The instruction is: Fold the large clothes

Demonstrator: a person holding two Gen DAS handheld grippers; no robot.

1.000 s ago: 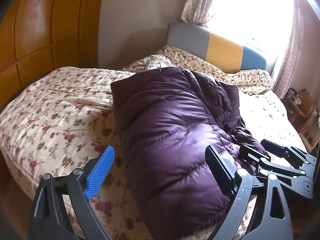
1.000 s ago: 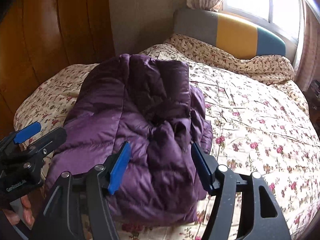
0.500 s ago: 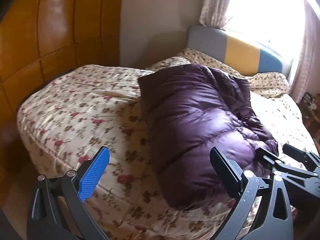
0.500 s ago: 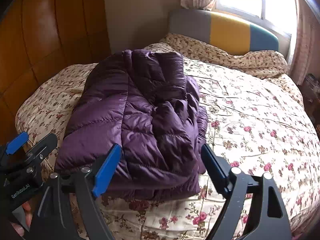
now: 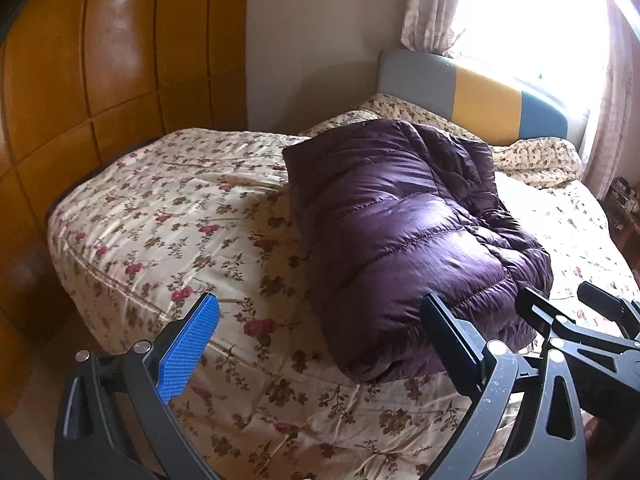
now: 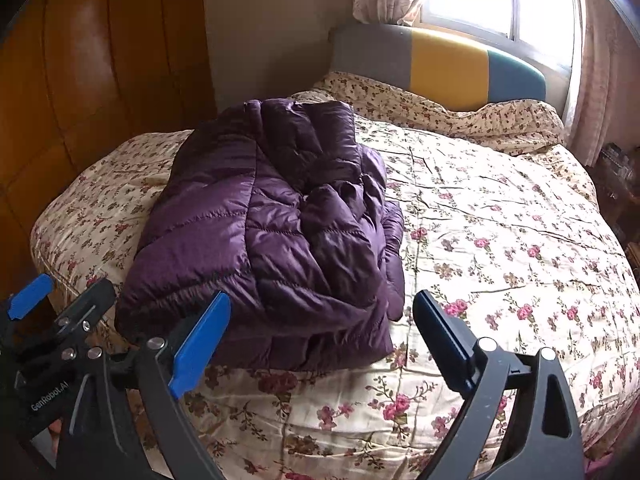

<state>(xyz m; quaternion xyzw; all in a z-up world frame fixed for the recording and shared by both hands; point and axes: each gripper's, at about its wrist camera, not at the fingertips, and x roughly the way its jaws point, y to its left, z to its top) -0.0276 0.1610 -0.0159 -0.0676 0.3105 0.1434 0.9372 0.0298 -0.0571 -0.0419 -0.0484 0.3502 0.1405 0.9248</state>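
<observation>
Currently folded into a thick bundle: purple down jacket (image 5: 404, 232), resting on floral bedspread (image 5: 172, 216), toward the foot edge and on the wardrobe (image 5: 80, 80) side of it, well short of the headboard (image 6: 440, 64). Judged light, soft and highly compressible; glossy shell probably slippery, so a shallow pinch is likely to slide off. Recommended hold: deep bite across a quilted seam or along the doubled near edge of the jacket, not on the loose crumpled folds on its window side. Expect springback; the bundle looks puffed and may not stay flat without pressing. Left gripper (image 5: 316, 344): fingers spread wide, nothing between them, held off the jacket's near end and aimed over it, no contact. Right gripper (image 6: 320, 340): fingers likewise wide apart and empty, raised before the jacket's near edge, no contact. Both devices side by side near the jacket, each visible at the margin of the other's view.
</observation>
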